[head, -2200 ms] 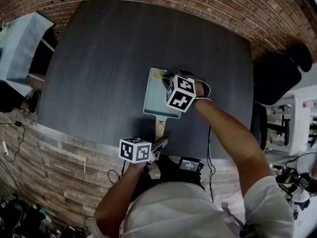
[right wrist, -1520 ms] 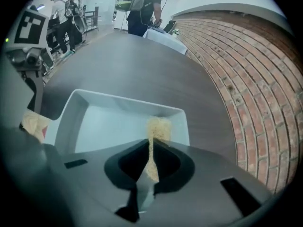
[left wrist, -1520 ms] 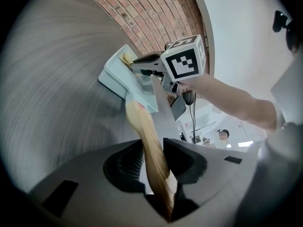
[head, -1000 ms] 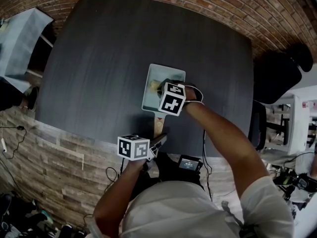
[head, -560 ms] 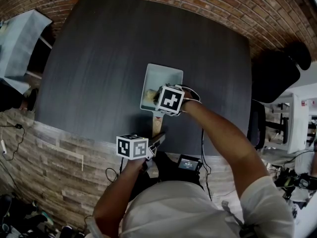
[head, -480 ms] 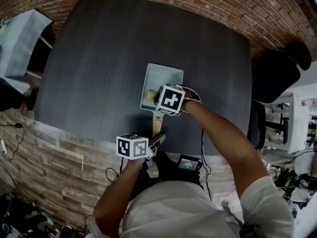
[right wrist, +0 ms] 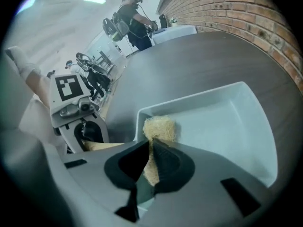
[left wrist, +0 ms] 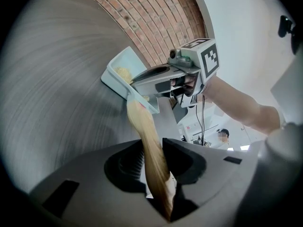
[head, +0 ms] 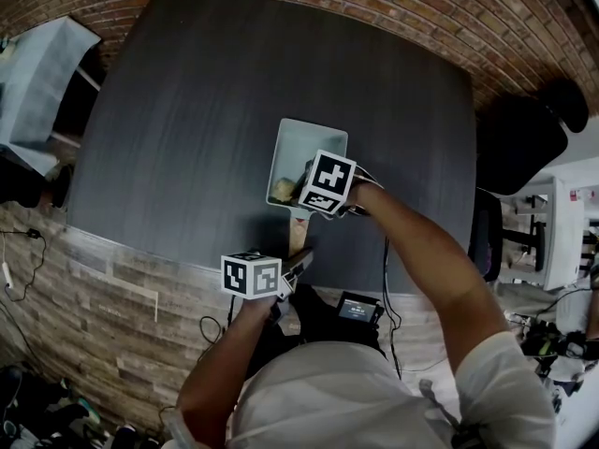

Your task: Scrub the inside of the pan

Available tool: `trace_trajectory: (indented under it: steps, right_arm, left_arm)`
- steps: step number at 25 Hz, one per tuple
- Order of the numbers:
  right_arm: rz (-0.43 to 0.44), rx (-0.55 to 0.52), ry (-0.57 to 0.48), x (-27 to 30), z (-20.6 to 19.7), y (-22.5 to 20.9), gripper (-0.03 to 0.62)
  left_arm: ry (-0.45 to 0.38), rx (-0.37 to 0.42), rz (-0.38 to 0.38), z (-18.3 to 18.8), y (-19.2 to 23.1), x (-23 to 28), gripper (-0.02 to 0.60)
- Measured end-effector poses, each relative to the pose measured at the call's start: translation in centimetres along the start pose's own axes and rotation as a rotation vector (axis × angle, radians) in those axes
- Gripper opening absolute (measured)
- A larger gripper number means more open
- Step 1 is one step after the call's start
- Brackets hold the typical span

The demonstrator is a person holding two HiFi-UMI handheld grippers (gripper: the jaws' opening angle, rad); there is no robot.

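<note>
Pan (head: 301, 148) near the table's front edge, long axis running away from me, wooden handle (left wrist: 143, 122) pointing back at me. My left gripper (left wrist: 151, 149) clamps that handle. Right gripper (right wrist: 150, 149) pinches a straw-coloured scrub pad (right wrist: 160, 126), seemingly touching the pan's near-left corner. Dark grey table (head: 187, 101); brick wall (head: 393, 7) beyond

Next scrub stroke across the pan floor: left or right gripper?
Right. The right gripper is shut on the scrubber, which sits inside the pan at its near corner. The left gripper is shut on the handle, steadying the pan.
</note>
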State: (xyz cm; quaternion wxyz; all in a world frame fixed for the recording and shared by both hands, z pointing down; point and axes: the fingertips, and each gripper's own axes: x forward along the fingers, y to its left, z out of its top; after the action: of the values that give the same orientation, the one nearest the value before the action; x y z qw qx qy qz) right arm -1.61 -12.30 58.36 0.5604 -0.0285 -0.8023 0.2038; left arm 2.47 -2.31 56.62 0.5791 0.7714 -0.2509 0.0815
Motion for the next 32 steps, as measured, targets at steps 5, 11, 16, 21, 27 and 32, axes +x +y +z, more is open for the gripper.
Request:
trace_trajectory:
  steps: [5,11,16,21,27,32]
  right_arm:
    - [0.054,0.006,-0.004,-0.6,-0.1,0.3,0.035]
    - [0.095,-0.007,-0.009,-0.9,0.1,1.2,0.034]
    - [0.129,0.024,-0.043,-1.5,0.5,1.3,0.034]
    - [0.157,0.054,-0.127,-3.4,1.3,1.6,0.034]
    - [-0.013,0.049,-0.142,-5.9,0.9,-1.5,0.034]
    - [-0.283,0.011,-0.085,-8.0,-0.4,-6.1,0.034]
  left_arm:
    - [0.002,0.0,0.002,-0.1,0.1,0.0,0.118]
    - [0.002,0.001,0.001,-0.1,0.0,0.0,0.118]
    - [0.004,-0.001,0.001,-0.2,0.1,-0.1,0.117]
    - [0.01,-0.002,0.002,-0.2,0.2,-0.1,0.117]
    - [0.011,-0.016,0.003,-0.2,0.3,-0.1,0.114]
    - [0.008,-0.038,-0.004,-0.2,0.2,-0.1,0.109]
